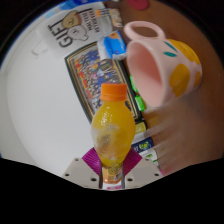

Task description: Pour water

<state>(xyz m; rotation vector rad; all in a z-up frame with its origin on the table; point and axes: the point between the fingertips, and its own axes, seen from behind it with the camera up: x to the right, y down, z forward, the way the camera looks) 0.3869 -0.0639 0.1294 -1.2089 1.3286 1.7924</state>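
The gripper (113,172) is clamped on a small clear plastic bottle with an orange cap (113,128), filled with orange-yellow liquid. Both fingers press against the lower part of the bottle, one at each side, and the magenta pads (94,160) show along its flanks. The bottle stands roughly upright between the fingers, its cap pointing away from them.

Just beyond the bottle, up and to the right of its cap, a hand (176,118) holds a pale pink ceramic mug with yellow and orange patches (160,62). The mug is tilted so that its open mouth faces toward the bottle; its handle is on the far side. The mug's rim lies near the bottle's cap but apart from it.

Behind the bottle a white bench (35,110) carries printed papers and cards: a dark-framed sheet with small coloured print (93,68) lies directly past the bottle's cap, and a white card with large letters (57,38) lies farther off, beyond that sheet. A colourful printed packet (143,145) shows just right of the bottle's body.
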